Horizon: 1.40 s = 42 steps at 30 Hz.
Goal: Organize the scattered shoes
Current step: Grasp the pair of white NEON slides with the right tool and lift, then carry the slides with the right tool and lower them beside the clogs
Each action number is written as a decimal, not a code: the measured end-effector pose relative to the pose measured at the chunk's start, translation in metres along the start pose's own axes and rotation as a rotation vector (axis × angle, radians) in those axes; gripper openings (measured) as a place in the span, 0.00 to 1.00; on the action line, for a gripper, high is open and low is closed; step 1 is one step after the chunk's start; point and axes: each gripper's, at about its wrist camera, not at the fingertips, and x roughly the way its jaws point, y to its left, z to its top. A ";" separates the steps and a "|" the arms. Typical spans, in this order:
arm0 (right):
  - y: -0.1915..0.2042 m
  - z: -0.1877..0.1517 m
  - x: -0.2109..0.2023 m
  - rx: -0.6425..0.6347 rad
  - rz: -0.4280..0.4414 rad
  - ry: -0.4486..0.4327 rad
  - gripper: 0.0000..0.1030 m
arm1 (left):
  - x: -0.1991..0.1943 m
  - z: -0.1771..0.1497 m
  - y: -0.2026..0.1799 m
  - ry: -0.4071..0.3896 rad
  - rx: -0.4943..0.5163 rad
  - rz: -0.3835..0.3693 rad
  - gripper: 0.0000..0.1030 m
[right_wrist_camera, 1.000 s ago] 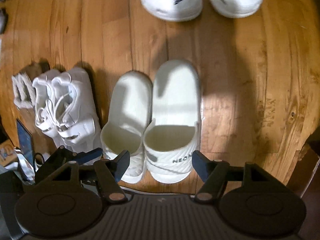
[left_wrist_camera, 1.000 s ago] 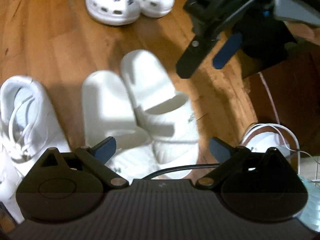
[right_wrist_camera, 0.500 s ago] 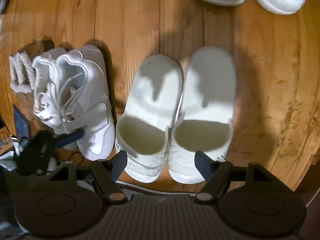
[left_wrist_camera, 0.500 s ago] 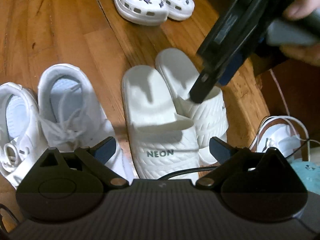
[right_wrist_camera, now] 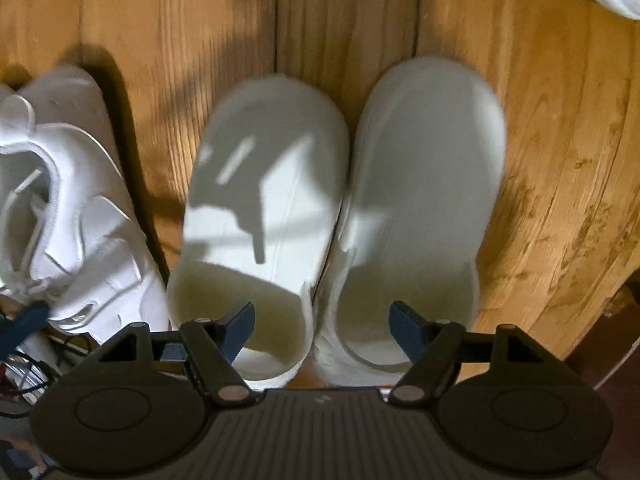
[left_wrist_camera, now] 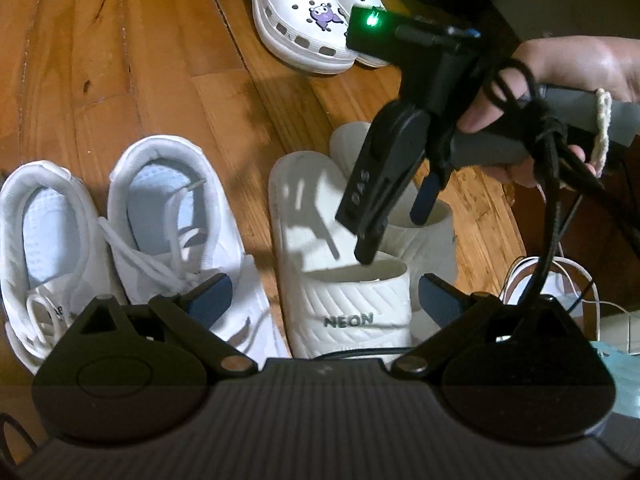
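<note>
My right gripper (right_wrist_camera: 322,322) had dropped much closer to the pair of white moulded foam slides (right_wrist_camera: 340,216), which filled far more of its view than a second before, while my left gripper (left_wrist_camera: 324,294) had swung sideways so the slide printed NEON (left_wrist_camera: 348,280) sat between its fingers instead of off to one side.

Both grippers stood spread wide, with nothing pinched. In the right wrist view, one blue pad (right_wrist_camera: 240,326) hung over the mouth of the left-hand slide and the other over the right-hand one, straddling the two bands where they touched; I could not tell if either pad touched foam. My hand (left_wrist_camera: 560,92) held the handle.

Just beside the slides stood the white lace-up sneakers (left_wrist_camera: 120,220), side by side. Further off on the wooden plank floor (left_wrist_camera: 140,60) sat the white perforated clogs with purple charms (left_wrist_camera: 304,20).
</note>
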 end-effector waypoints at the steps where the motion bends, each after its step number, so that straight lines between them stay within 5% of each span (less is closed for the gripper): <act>1: 0.000 0.001 0.003 -0.002 0.001 0.010 0.73 | 0.000 0.000 0.001 0.000 0.005 -0.006 0.98; 8: -0.009 0.000 0.043 -0.024 0.020 0.149 0.66 | 0.010 0.004 -0.007 0.011 0.025 -0.024 0.98; 10: -0.017 -0.002 0.047 -0.001 0.017 0.153 0.54 | 0.015 0.005 -0.006 0.019 0.020 -0.022 0.98; 12: -0.022 -0.005 0.048 0.013 0.035 0.152 0.21 | 0.018 0.007 -0.003 0.020 0.000 -0.029 0.98; 13: -0.025 -0.007 0.045 0.013 0.071 0.140 0.19 | 0.019 0.008 -0.001 0.019 -0.011 -0.033 0.98; 21: -0.039 -0.030 -0.022 -0.043 0.207 -0.073 0.17 | 0.008 0.025 0.003 -0.051 -0.087 -0.039 0.98; 32: -0.010 -0.028 -0.195 -0.140 0.100 -0.442 0.17 | -0.077 0.073 0.018 -0.345 -0.182 0.218 0.98; 35: 0.013 -0.013 -0.227 -0.146 0.035 -0.485 0.17 | -0.085 0.080 0.027 -0.381 -0.207 0.306 0.98; 40: 0.046 0.021 -0.246 -0.168 0.009 -0.480 0.17 | -0.087 0.089 0.051 -0.408 -0.278 0.245 0.98; 42: 0.049 0.033 -0.245 -0.158 0.013 -0.469 0.17 | -0.083 0.096 0.057 -0.396 -0.277 0.294 0.98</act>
